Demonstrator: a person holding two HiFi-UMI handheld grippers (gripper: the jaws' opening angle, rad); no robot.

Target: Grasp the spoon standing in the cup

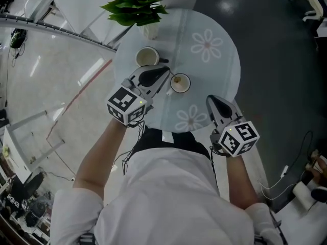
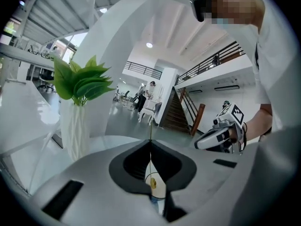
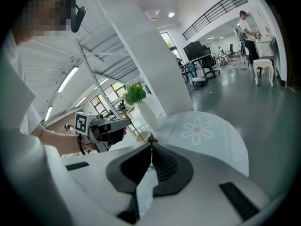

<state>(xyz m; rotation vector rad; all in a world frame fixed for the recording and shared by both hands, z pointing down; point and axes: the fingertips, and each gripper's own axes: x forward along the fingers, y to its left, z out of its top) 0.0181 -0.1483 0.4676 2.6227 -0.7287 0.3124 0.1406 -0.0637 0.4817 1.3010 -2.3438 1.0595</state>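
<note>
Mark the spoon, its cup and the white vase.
spoon point(image 3: 135, 129), right gripper view, middle of its handle
cup point(image 1: 181, 91), head view, near rim
white vase point(image 2: 75, 131), left gripper view, ribbed wall

A table point(image 1: 219, 70) stands before the person. A plant point(image 1: 135, 6) sits at its far edge, with the far cup point(image 1: 147, 56) just before it. The near cup point(image 1: 180, 82) lies closer and to the right, with a spoon point(image 2: 150, 132) standing in it. The left gripper point(image 1: 166, 72) is just left of the near cup, its jaws closed on the spoon. The right gripper point(image 1: 211, 100) hangs over the table's near right part, apart from both cups.
</note>
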